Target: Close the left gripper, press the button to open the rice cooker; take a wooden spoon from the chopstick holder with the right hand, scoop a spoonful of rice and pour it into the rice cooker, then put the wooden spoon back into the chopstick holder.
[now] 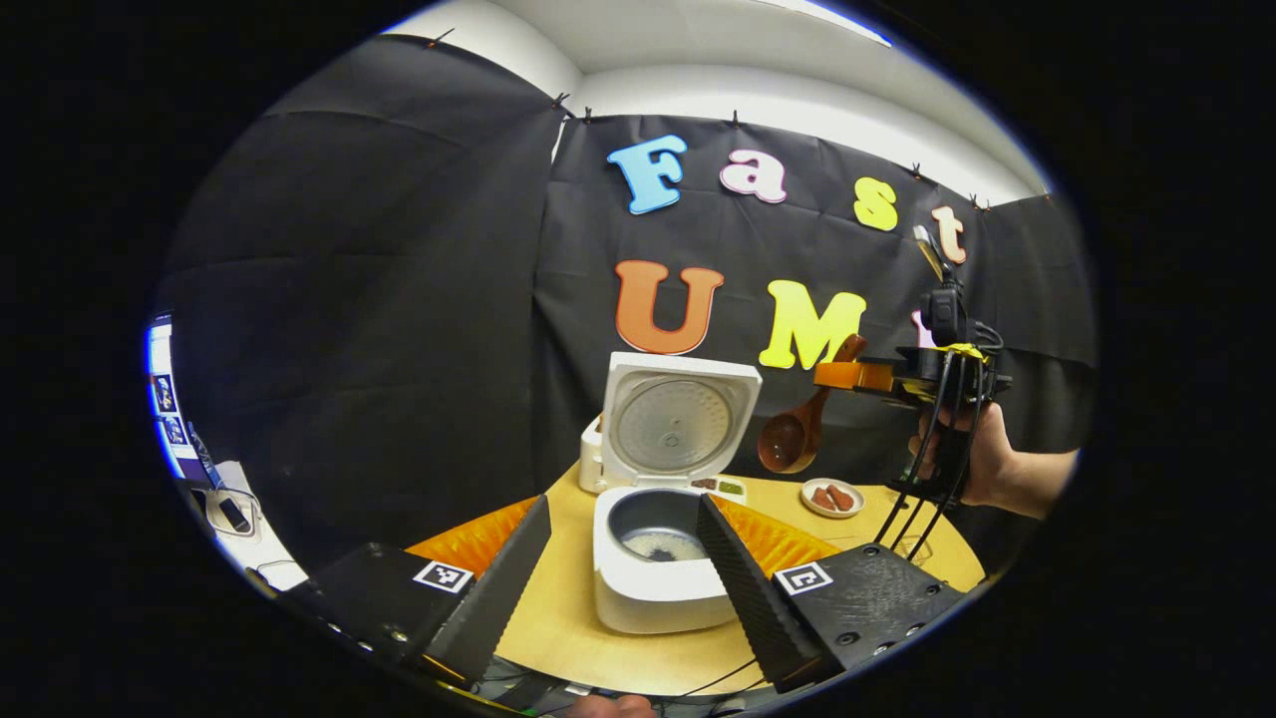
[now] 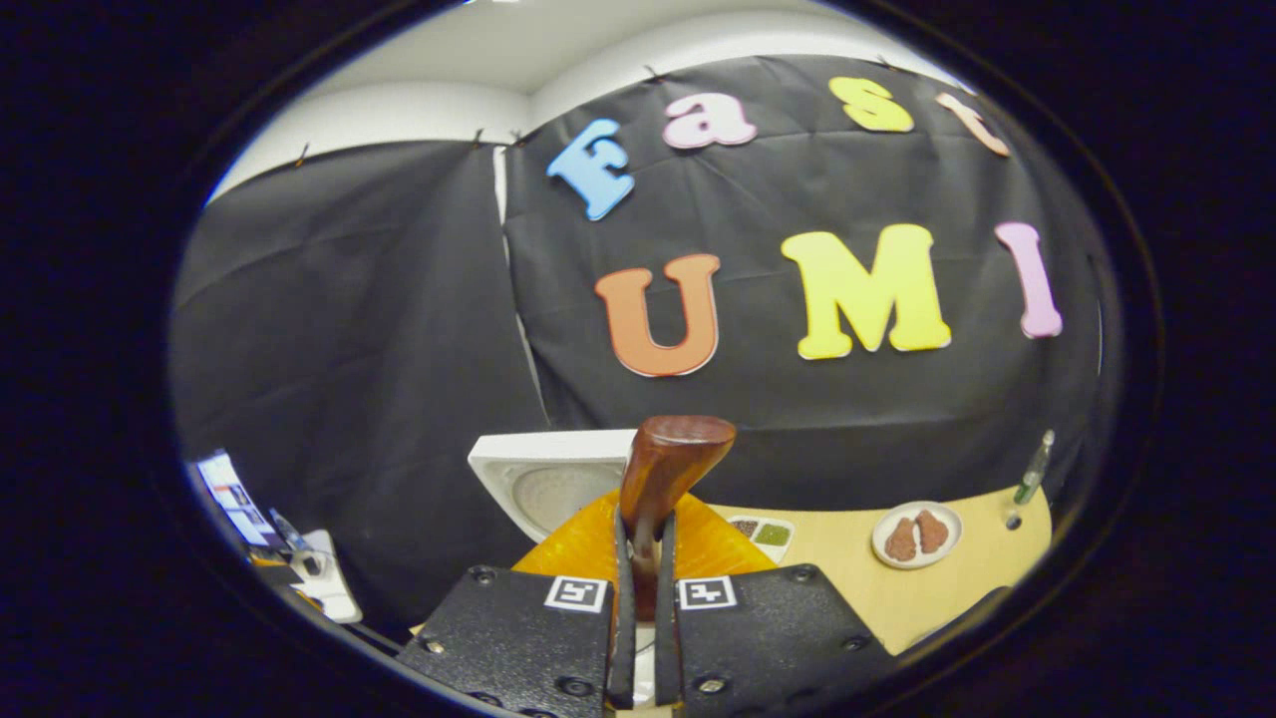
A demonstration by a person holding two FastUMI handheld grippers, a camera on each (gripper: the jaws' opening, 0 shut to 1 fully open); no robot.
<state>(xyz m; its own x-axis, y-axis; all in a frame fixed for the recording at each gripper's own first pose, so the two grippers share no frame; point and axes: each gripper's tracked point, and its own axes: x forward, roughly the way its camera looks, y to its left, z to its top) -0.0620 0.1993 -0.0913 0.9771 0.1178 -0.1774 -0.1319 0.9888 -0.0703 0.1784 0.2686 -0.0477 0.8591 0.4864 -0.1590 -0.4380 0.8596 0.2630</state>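
Your left gripper view looks down near the open cooker [image 1: 663, 519]; your right gripper view faces the wall above the same cooker [image 2: 543, 484].

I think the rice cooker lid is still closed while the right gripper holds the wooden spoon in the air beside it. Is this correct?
Not quite. The lid is open: in the left gripper view it stands upright behind the pot of the rice cooker. The rest holds: the right gripper is shut on the wooden spoon, held in the air beside the cooker.
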